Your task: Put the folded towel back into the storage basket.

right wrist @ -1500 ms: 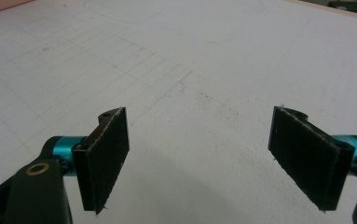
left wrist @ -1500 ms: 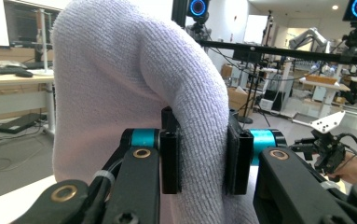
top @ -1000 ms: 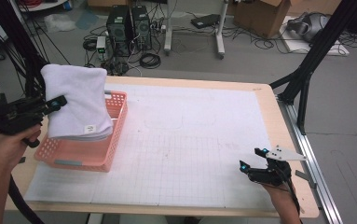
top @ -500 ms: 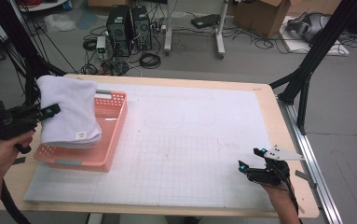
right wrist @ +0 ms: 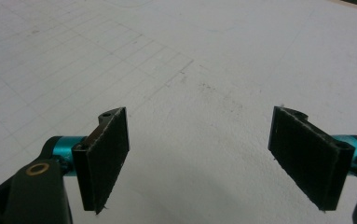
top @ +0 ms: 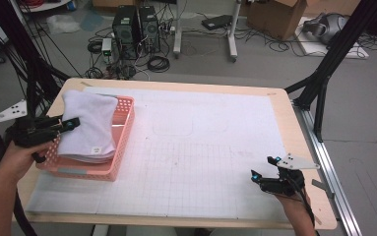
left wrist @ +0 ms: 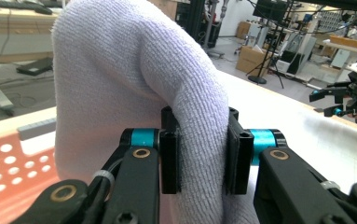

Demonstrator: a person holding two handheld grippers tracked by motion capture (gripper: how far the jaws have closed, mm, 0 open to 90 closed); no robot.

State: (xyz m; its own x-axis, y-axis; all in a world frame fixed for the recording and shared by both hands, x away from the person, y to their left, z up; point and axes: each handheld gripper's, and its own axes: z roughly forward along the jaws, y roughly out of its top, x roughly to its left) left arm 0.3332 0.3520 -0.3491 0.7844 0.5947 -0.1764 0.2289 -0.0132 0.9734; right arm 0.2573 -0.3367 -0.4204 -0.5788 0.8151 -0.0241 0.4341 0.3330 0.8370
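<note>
A folded white towel lies partly in the pink basket at the table's left. My left gripper is shut on the towel's left edge; in the left gripper view the towel bulges up between the pads, pinched tight by my left gripper. Low over the white mat near the front right edge, my right gripper is open. The right gripper view shows that gripper with its jaws wide apart over the gridded mat and nothing between them.
A white gridded mat covers the wooden table. Black tripod legs stand off the right rear corner. Computer towers and cables lie on the floor behind.
My left gripper has moved down and leftward with the towel, lowering it into the pink basket. The right gripper has stayed in place.
</note>
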